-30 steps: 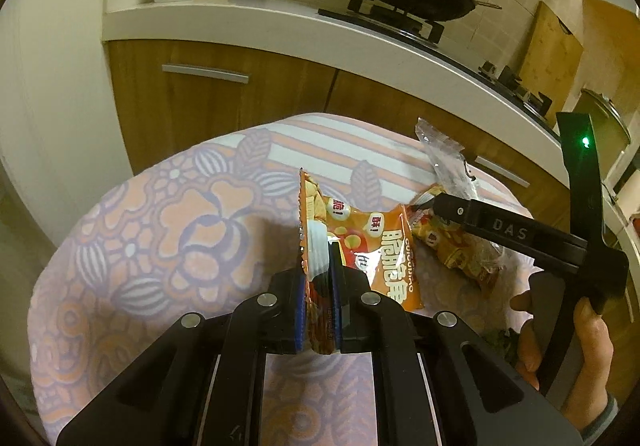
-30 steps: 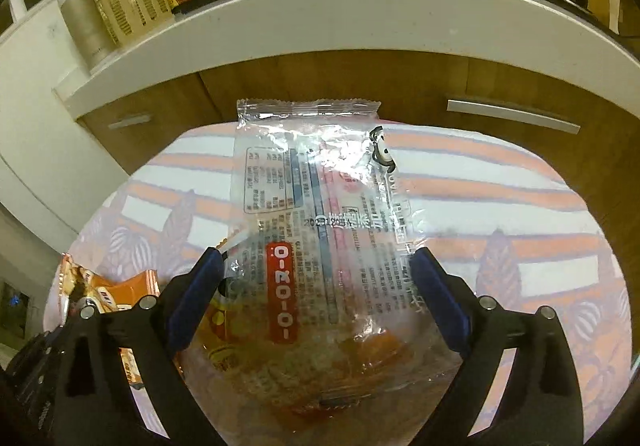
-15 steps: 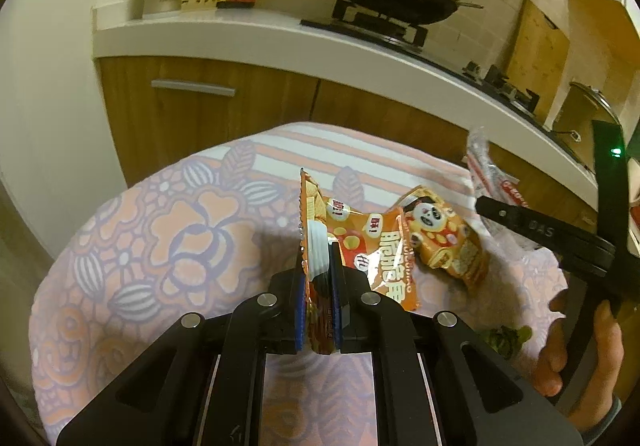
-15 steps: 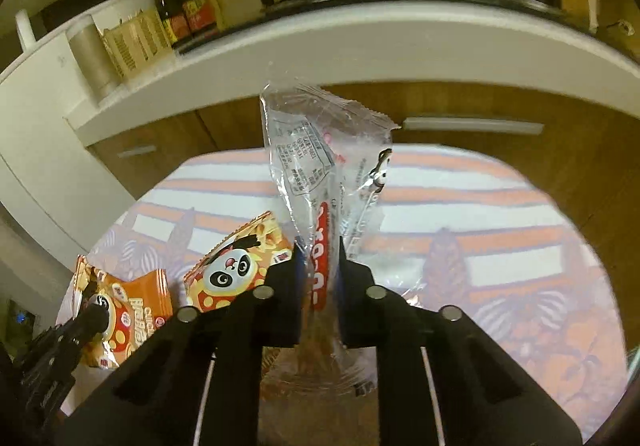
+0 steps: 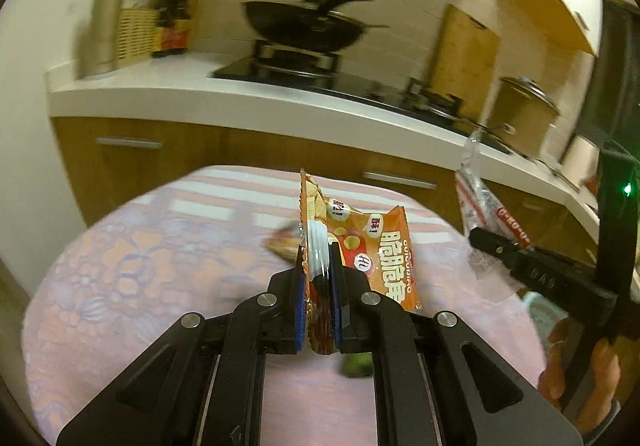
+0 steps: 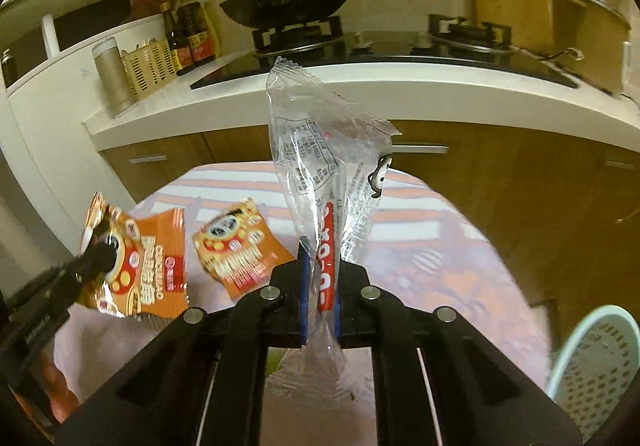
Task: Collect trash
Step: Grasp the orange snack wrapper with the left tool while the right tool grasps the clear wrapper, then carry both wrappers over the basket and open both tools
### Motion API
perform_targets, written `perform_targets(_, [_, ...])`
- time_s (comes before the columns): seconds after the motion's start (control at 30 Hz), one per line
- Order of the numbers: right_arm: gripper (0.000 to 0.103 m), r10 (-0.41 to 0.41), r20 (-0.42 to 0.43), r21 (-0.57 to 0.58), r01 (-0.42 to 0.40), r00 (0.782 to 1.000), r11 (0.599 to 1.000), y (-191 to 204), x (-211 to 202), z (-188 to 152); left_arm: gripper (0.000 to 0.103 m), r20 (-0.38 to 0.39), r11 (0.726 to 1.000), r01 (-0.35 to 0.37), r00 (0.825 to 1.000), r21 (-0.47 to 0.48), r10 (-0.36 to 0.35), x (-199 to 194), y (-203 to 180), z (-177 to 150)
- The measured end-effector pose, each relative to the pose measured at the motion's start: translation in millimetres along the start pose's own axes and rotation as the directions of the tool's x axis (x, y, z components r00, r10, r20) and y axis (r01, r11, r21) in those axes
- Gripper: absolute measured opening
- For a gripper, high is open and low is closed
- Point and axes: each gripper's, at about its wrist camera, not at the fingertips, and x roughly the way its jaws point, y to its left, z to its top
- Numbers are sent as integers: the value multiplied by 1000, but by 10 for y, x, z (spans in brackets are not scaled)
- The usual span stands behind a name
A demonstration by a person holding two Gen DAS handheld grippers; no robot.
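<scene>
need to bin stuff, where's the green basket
Right wrist view, bottom right: the pale green basket sits low beside the table.

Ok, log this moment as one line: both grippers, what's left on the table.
left gripper: shut on orange snack packet | right gripper: shut on clear wrapper | table: panda packet remaining

Left wrist view: from just behind the left gripper (image 5: 318,282), looking forward and down along its closed jaws across the cloth-covered table (image 5: 140,258) toward the kitchen counter (image 5: 224,98), with the right gripper (image 5: 486,240) at the right edge. Right wrist view: likewise from just behind the right gripper (image 6: 320,278), facing the same counter more squarely, with the left gripper (image 6: 100,254) at lower left. Both views share the table, the counter and the wok (image 5: 304,28) on the stove.
</scene>
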Motion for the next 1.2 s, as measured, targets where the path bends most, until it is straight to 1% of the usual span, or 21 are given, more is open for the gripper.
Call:
perform_targets(0.1, [7, -18, 14, 11, 18, 1000, 1000, -136, -213, -113, 8, -17, 998, 46, 999, 45, -45, -10, -296, -52])
perform_targets(0.2, [7, -56, 40, 26, 55, 998, 998, -342, -503, -244, 8, -46, 991, 107, 994, 86, -103, 4, -617, -118])
perform_targets(0.27, [7, -75, 49, 36, 73, 996, 997, -449, -634, -313, 8, -69, 981, 152, 987, 121, -144, 30, -872, -162])
perform_targets(0.37, [7, -113, 62, 65, 109, 992, 992, -687, -853, -451, 8, -92, 967, 196, 979, 163, -183, 61, -1178, -217])
perform_targets(0.5, [7, -163, 63, 114, 155, 985, 981, -1001, -1068, -646, 8, -131, 940, 274, 959, 205, -251, 116, -1623, -273])
perform_targets(0.67, [7, -209, 57, 181, 196, 976, 964, -1393, -1315, -870, 8, -177, 911, 322, 943, 258, -283, 228, -2096, -375])
perform_targets(0.7, [7, -223, 55, 190, 209, 973, 959, -1459, -1356, -910, 8, -201, 902, 348, 932, 256, -303, 273, -2199, -405])
perform_targets(0.8, [7, -266, 45, 217, 251, 963, 943, -1683, -1481, -1061, 8, -252, 879, 400, 907, 259, -338, 375, -2437, -491])
perform_targets(0.93, [7, -296, 21, 271, 279, 955, 921, -1951, -1576, -1249, 8, -300, 847, 435, 888, 304, -349, 516, -2737, -626])
perform_targets(0.97, [7, -308, 14, 280, 292, 951, 915, -2021, -1600, -1307, 8, -317, 839, 449, 880, 307, -354, 556, -2801, -659])
perform_targets(1.0, [7, -340, 8, 289, 323, 940, 901, -2098, -1632, -1379, 8, -339, 831, 467, 867, 302, -365, 606, -2859, -694])
perform_targets(1.03, [7, -357, 6, 299, 339, 934, 892, -2154, -1655, -1428, 8, -369, 823, 488, 851, 291, -374, 674, -2928, -744])
perform_targets(1.07, [7, -362, 3, 322, 341, 932, 883, -2225, -1679, -1481, 8, -391, 817, 501, 839, 287, -377, 730, -2987, -787])
perform_targets(1.1, [7, -353, -3, 357, 330, 936, 874, -2330, -1698, -1559, 8, -409, 810, 509, 832, 293, -375, 781, -3052, -834])
perform_targets(1.2, [7, -363, -43, 394, 349, 931, 850, -2491, -1668, -1701, 8, -433, 799, 509, 829, 320, -355, 890, -3198, -948])
